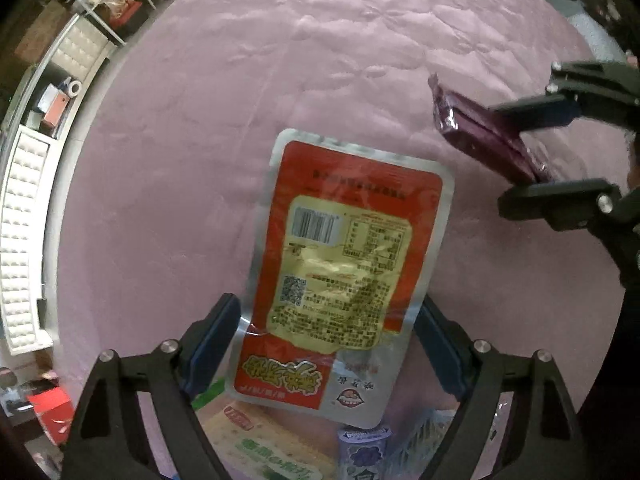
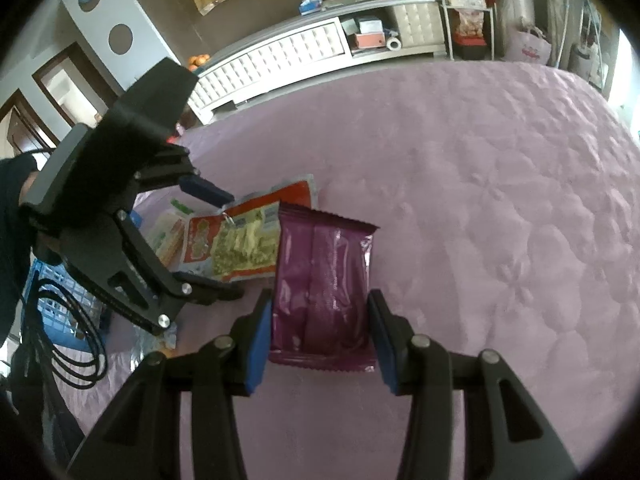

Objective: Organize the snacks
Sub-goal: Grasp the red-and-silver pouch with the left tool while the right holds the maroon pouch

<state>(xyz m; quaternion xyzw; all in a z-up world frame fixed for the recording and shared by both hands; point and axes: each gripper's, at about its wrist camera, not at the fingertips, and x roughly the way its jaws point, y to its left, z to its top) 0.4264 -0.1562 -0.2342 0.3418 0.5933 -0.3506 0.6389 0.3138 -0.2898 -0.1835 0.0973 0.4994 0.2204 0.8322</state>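
Observation:
A red and silver snack pouch [image 1: 344,264] lies back side up between the fingers of my left gripper [image 1: 328,302], which points straight down. Both blue pads touch its long edges, and the foil creases between them. In the right wrist view the same pouch [image 2: 240,248] sits between the left gripper's [image 2: 230,246] two fingers. My right gripper [image 2: 320,300] is shut on a purple snack pack [image 2: 320,280], held above the pink bedcover [image 2: 480,200]. From the left wrist view that purple pack [image 1: 480,136] hangs in the right gripper [image 1: 516,156] at the right.
Under the pouch's near end lie a green cracker pack [image 1: 256,440] and a purple can [image 1: 362,452], beside a blue basket [image 2: 60,296]. A black cable [image 2: 72,340] loops near the basket. A white cabinet [image 2: 280,56] runs along the bed's far side.

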